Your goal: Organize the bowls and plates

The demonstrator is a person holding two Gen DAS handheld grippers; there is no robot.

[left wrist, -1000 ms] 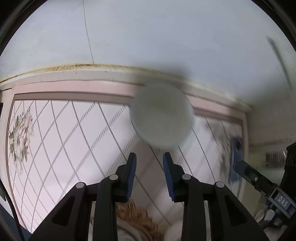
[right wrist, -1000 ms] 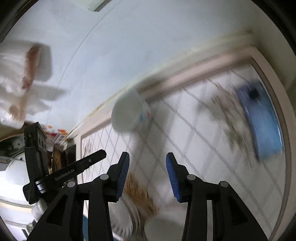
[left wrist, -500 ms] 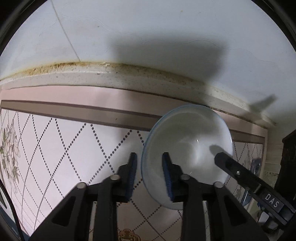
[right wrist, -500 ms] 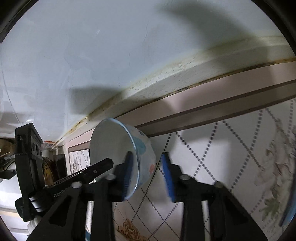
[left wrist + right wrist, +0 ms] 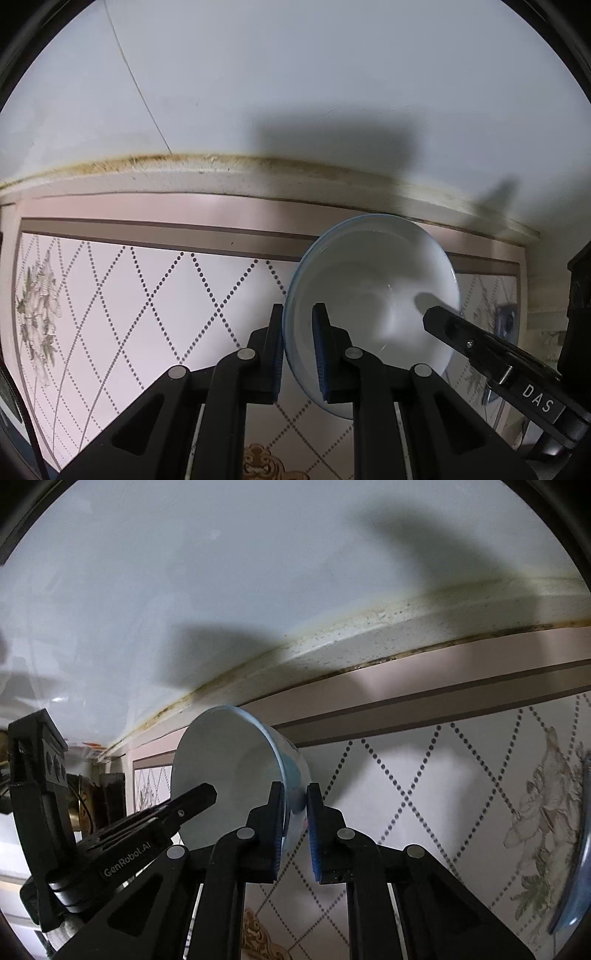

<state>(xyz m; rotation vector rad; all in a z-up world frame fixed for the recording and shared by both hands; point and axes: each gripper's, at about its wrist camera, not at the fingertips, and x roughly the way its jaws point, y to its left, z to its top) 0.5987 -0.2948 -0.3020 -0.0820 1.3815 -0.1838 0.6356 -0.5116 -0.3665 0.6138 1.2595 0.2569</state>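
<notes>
left gripper (image 5: 298,350) pinches the rim of the white bowl (image 5: 373,295), one pad inside and one outside. right gripper (image 5: 295,829) clamps the opposite rim (blue-edged); bowl sits tilted on the patterned tablecloth (image 5: 147,295) near the wall (image 5: 295,92).

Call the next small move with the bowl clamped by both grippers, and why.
Probably release one gripper, likely the right gripper, before carrying on. Both sets of jaws pinch the rim of the same white bowl: the left gripper on one side, the right on the opposite side. The bowl stands tilted on edge above the patterned tablecloth, so one grip seems enough to move it.
</notes>
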